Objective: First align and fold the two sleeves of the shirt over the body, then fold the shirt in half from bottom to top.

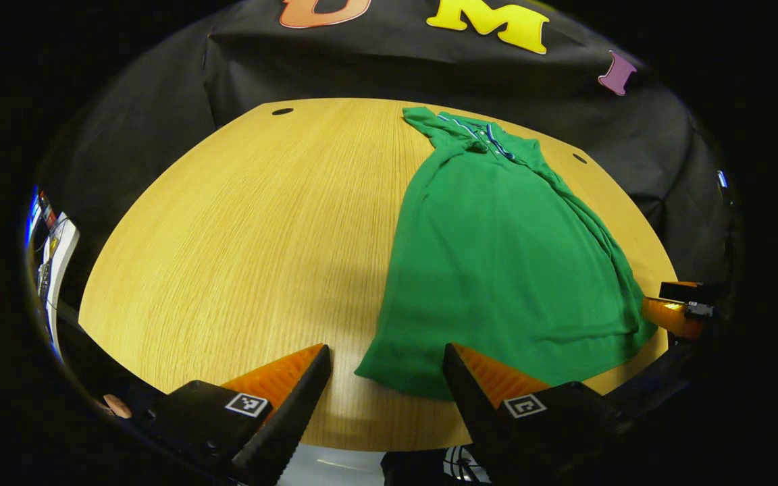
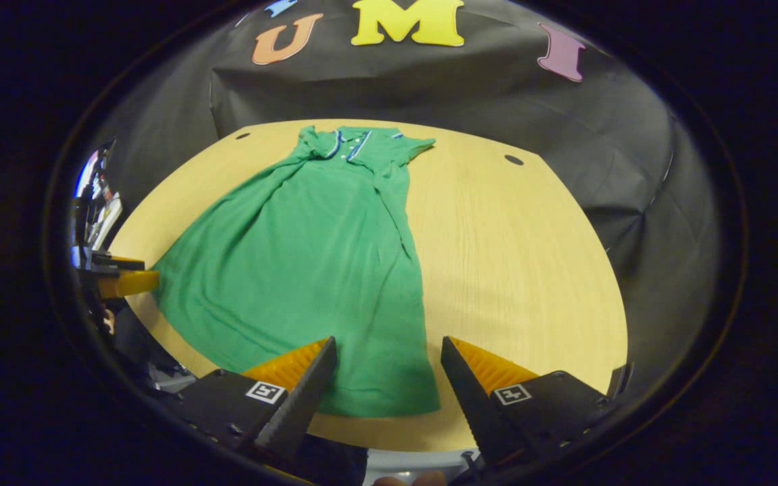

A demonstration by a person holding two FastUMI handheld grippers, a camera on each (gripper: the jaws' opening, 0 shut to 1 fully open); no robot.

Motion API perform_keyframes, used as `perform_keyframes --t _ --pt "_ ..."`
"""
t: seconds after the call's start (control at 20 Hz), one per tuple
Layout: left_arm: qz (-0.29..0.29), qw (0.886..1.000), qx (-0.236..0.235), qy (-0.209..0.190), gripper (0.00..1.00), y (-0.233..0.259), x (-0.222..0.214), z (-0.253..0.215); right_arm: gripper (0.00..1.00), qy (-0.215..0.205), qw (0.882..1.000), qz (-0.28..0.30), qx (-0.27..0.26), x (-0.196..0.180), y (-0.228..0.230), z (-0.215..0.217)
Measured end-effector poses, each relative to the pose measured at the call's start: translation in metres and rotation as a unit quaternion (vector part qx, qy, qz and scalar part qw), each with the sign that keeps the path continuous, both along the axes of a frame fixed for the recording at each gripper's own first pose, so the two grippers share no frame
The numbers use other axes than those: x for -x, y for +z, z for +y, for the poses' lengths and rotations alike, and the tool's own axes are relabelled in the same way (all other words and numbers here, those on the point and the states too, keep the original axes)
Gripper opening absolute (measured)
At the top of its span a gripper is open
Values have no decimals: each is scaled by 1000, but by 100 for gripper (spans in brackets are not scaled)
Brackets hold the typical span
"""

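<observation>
The green shirt [image 2: 308,270] lies flat on the desk [image 1: 240,229], sleeves folded in. Both hand-held grippers – left [image 1: 387,378], right [image 2: 385,368] – hover spread at its hem. Soft, light cloth – pinch the bottom corners.

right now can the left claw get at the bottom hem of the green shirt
Probably yes: the left claw is open just before the green polo shirt's bottom hem, at its near corner, with bare wooden table and nothing between.

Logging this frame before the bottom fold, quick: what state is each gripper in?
Left gripper: open, holding nothing, fingers at the shirt's bottom hem corner.
Right gripper: open, holding nothing, over the hem.
</observation>
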State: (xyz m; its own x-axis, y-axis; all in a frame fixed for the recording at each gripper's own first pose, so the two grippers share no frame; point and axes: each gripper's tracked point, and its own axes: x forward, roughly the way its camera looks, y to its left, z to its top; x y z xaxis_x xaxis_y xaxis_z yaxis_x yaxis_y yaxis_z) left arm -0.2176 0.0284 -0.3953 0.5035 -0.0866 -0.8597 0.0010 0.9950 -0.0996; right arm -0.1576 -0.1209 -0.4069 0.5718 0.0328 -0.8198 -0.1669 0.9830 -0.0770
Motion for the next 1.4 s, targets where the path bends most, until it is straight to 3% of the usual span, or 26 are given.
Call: perform_keyframes --t 0.2,0.35,0.4,0.45,0.5,0.55,0.6,0.65,0.7,0.75,0.85,1.1,1.4 --pt "11 999 -23 -19 100 -7 -2 0 96 0 999 38 12 10 -20 -8" --pt "23 999 -34 -22 100 -8 -4 -2 94 1 999 52 -8 14 -22 1" --pt "26 999 -34 -21 99 -8 -2 -6 84 0 998 58 -20 15 -23 7" --pt "29 999 -34 -24 87 -9 -2 -9 73 0 998 61 -24 15 -24 10" --pt "33 999 -33 -28 81 -9 -2 -10 55 6 998 60 -25 14 -24 12" --pt "37 998 -29 -31 71 -8 -1 -12 55 15 997 65 -28 14 -24 16" --pt "39 998 -26 -32 64 -6 3 -12 29 19 998 62 -23 14 -23 17" --pt "41 998 -21 -34 47 -6 3 -14 20 28 997 64 -23 14 -24 19" --pt "41 998 -15 -34 41 -5 3 -16 21 27 997 67 -26 16 -22 22" --pt "43 999 -13 -30 20 -3 3 -16 1 29 997 68 -25 14 -23 21" --pt "43 998 -13 -32 12 -4 4 -16 2 30 996 72 -30 12 -22 23" --pt "34 998 5 -48 11 7 -6 -22 0 18 997 63 -50 7 -6 23" --pt "-37 996 -4 -80 11 50 -34 -20 0 12 998 17 -55 -23 32 23"
